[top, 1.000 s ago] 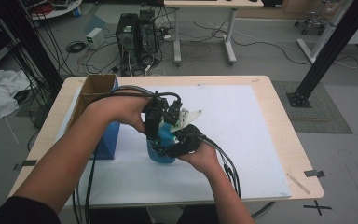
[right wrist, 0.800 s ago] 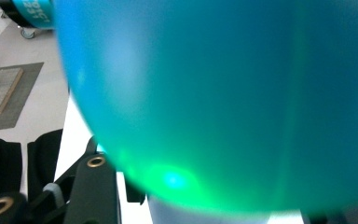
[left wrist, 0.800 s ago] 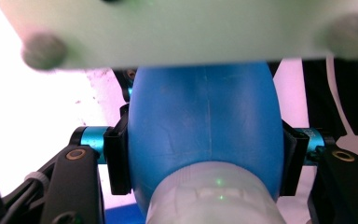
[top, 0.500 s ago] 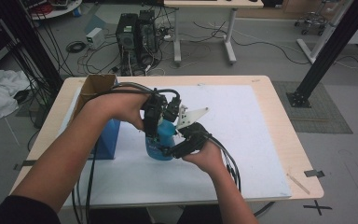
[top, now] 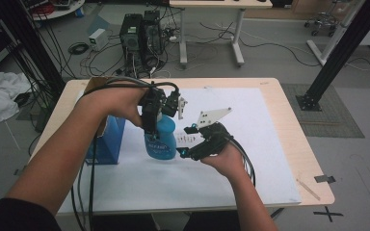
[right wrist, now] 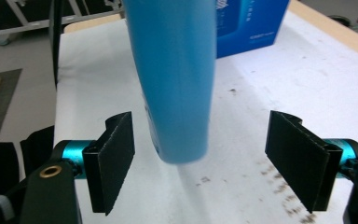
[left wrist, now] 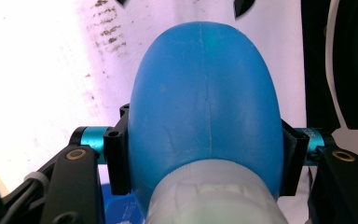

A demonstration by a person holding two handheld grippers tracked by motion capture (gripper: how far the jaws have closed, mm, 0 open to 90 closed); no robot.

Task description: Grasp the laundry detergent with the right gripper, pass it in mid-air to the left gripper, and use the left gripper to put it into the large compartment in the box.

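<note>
Blue plastic bottle point(top: 160, 139) with pale grey taped neck. It hangs upright, clear of the white-covered bench point(top: 250, 159). Printed label faces forward.

Figure: surroundings of the work area. A wooden table point(top: 289, 144) carries a white sheet point(top: 250, 159). A blue box point(top: 110, 144) stands on the sheet at its 9 o'clock edge. On the floor at 12 o'clock sit two computer towers point(top: 142, 36) amid cables; a white cloth point(top: 0, 98) lies at 9 o'clock. A black post point(top: 337, 53) rises at 2 o'clock.
</note>
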